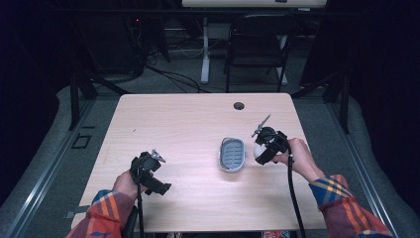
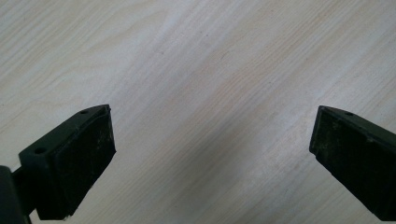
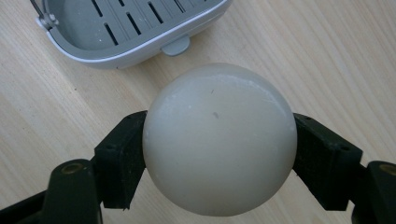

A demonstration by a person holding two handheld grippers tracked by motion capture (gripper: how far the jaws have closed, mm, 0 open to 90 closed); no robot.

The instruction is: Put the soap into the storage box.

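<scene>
Right gripper (image 3: 219,144): nearest the lens in its own view; its two black jaws pinch a white ball (image 3: 219,140) from opposite sides, pads pressed flat on the ball's flanks.
Ball against gripper: it sits between the jaw tips, bulging out past them toward the surface, its widest part level with the pads.
Ball's axis: round, so no long axis and no pointing end can be told; faint specks mark its top face.
Ball in high view: a pale spot (image 1: 258,150) under the right gripper (image 1: 262,151), just right of the basket.
Basket (image 3: 126,32): grey, slotted floor, white rim, small tab on the near wall; it lies just beyond the ball, apart from it.
Basket's long axis: in the high view the basket (image 1: 232,154) runs away from the person, toward the far edge.
Left gripper (image 2: 212,154): jaws spread wide, nothing between them, bare wood below.
Left gripper in high view: at the left (image 1: 148,171), well apart from the basket.
Surface (image 1: 188,119): light wood, a round hole near its far edge.
</scene>
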